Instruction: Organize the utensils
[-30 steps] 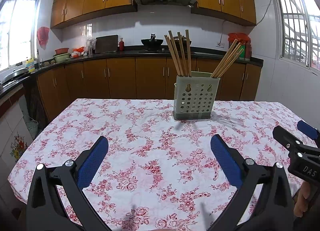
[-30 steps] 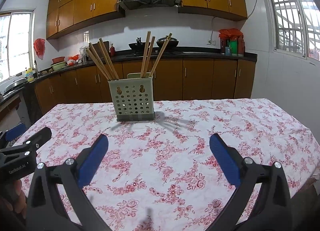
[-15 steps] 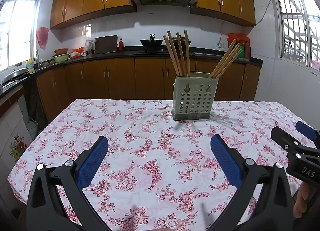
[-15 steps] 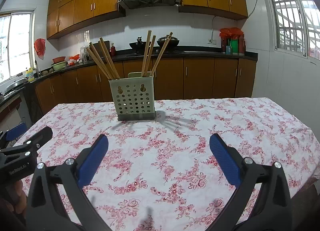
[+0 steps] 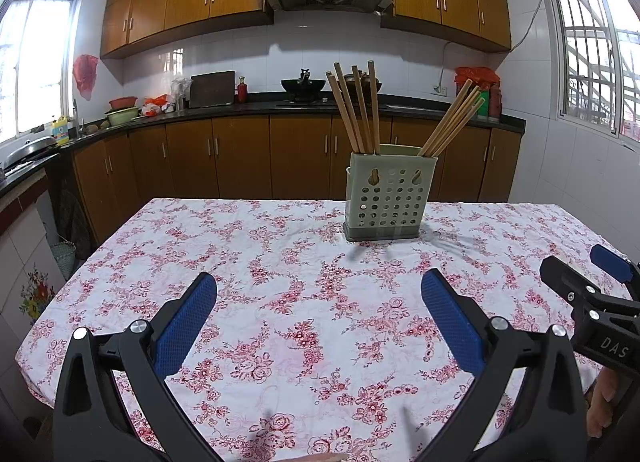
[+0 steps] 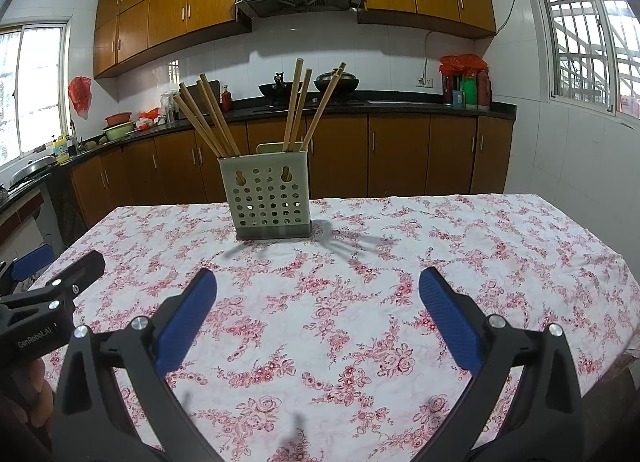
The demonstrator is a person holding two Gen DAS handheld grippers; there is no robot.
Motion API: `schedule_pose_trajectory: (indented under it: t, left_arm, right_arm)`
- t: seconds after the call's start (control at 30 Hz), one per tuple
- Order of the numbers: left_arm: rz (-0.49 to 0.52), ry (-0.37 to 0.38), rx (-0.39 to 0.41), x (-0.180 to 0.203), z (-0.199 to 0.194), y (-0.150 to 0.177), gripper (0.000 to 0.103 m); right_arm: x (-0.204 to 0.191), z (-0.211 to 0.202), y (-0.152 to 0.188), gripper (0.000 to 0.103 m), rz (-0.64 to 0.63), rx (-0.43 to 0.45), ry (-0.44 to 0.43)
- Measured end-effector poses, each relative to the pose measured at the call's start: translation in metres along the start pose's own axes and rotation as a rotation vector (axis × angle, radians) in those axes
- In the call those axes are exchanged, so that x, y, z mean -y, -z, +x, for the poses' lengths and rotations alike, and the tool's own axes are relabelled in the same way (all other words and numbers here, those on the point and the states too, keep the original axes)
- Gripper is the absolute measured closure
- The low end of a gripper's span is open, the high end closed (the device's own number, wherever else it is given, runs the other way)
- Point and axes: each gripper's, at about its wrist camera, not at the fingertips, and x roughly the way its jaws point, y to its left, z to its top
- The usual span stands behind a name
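Observation:
A pale green perforated utensil holder (image 5: 387,195) (image 6: 269,196) stands upright at the far side of the table. Several wooden chopsticks lean out of it in two bunches, one to the left (image 5: 355,110) (image 6: 206,118) and one to the right (image 5: 454,124) (image 6: 310,104). My left gripper (image 5: 319,324) hovers open over the near part of the table, well short of the holder, with nothing between its blue pads. My right gripper (image 6: 318,320) is also open and empty, equally far from the holder. Each gripper shows at the edge of the other's view.
The table carries a white cloth with red flowers (image 5: 280,262) (image 6: 440,254). Behind it runs a kitchen counter (image 5: 240,106) with bowls, a wok and bottles above brown cabinets. A hand (image 5: 604,398) holds the right gripper at the table's right edge.
Both views have drifted very slightly; the holder sits a touch higher and more to the left in the left wrist view. Both grippers stay open and empty.

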Motion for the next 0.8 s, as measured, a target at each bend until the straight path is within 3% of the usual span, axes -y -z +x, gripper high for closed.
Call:
schedule_pose_trajectory:
  t: [0.8]
  left_arm:
    - [0.0,-0.002,-0.001,0.0018,-0.0009,-0.0019,0.002]
  right_arm:
    - [0.0011,0.0,-0.0006,0.004,0.001,-0.001,-0.001]
